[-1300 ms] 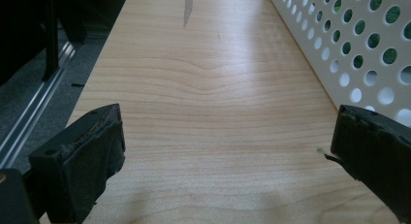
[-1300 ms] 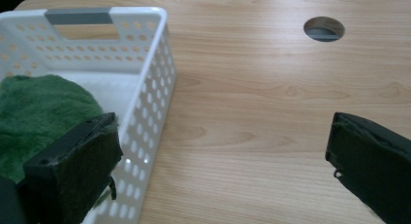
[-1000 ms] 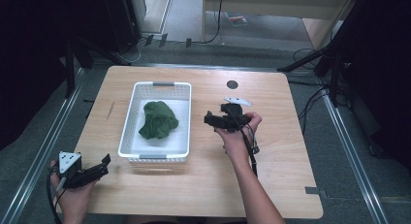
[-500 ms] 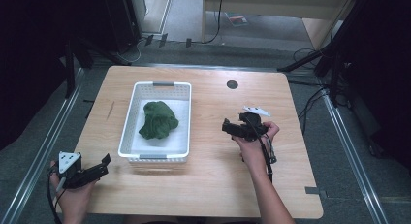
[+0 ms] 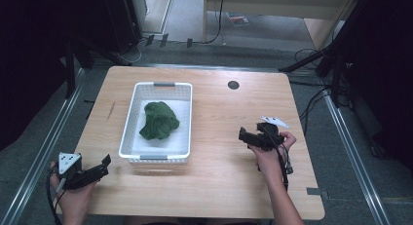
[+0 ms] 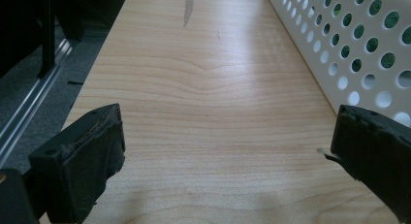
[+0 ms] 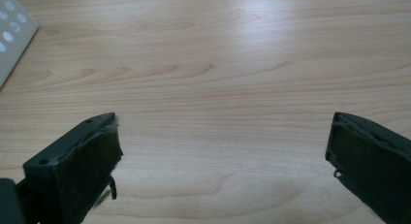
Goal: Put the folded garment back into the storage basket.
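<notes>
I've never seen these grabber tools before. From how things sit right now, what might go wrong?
Two risks, as guesses. The left gripper sits open close beside the white basket, near the table's front edge; a careless swing might nudge the basket. The green cloth lies bunched inside the basket, so a grab from above might catch only a fold and drag it. The right gripper is open over bare wood, away from everything.

My left gripper view cuts off the white basket [image 6: 358, 49] at its right edge; the green cloth [image 6: 375, 44] shows merely through holes.
</notes>
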`<state>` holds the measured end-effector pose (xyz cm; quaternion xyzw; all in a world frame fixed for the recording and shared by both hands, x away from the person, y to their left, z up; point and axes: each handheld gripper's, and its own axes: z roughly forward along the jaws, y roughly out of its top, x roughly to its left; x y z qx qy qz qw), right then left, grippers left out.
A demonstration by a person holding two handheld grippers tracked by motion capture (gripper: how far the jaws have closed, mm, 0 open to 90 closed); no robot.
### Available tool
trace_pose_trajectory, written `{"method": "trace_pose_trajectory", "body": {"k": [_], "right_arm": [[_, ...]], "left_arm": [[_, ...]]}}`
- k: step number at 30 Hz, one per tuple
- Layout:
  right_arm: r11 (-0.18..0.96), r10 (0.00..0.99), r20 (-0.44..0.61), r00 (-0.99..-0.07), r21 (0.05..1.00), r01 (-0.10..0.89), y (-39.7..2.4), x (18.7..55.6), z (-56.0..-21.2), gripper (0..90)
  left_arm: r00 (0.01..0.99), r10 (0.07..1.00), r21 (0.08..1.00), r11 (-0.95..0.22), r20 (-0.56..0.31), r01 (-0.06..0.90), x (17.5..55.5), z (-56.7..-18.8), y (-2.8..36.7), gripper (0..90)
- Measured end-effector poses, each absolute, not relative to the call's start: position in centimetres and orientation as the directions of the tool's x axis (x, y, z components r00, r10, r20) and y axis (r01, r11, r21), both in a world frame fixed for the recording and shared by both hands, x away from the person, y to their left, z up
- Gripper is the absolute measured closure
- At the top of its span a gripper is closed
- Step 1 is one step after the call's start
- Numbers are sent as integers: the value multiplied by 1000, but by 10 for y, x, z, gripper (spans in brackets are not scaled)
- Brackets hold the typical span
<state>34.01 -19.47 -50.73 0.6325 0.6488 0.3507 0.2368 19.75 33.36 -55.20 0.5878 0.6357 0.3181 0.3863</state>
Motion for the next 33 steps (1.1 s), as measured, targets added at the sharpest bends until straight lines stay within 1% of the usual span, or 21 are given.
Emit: {"method": "trace_pose_trajectory", "body": {"k": [8, 24, 33], "right_arm": [[-56, 986, 143, -84, 763, 644, -220, 328, -521, 0], [-111, 987, 158, -17, 766, 633, -272, 301, -539, 0], [-120, 989, 149, 5, 777, 618, -294, 286, -543, 0]], "left_arm": [[-14, 993, 859, 109, -118, 501, 197, -552, 334, 0], [-19, 993, 860, 113, -119, 499, 197, -552, 334, 0], [-22, 992, 863, 119, -124, 492, 197, -552, 334, 0]]}}
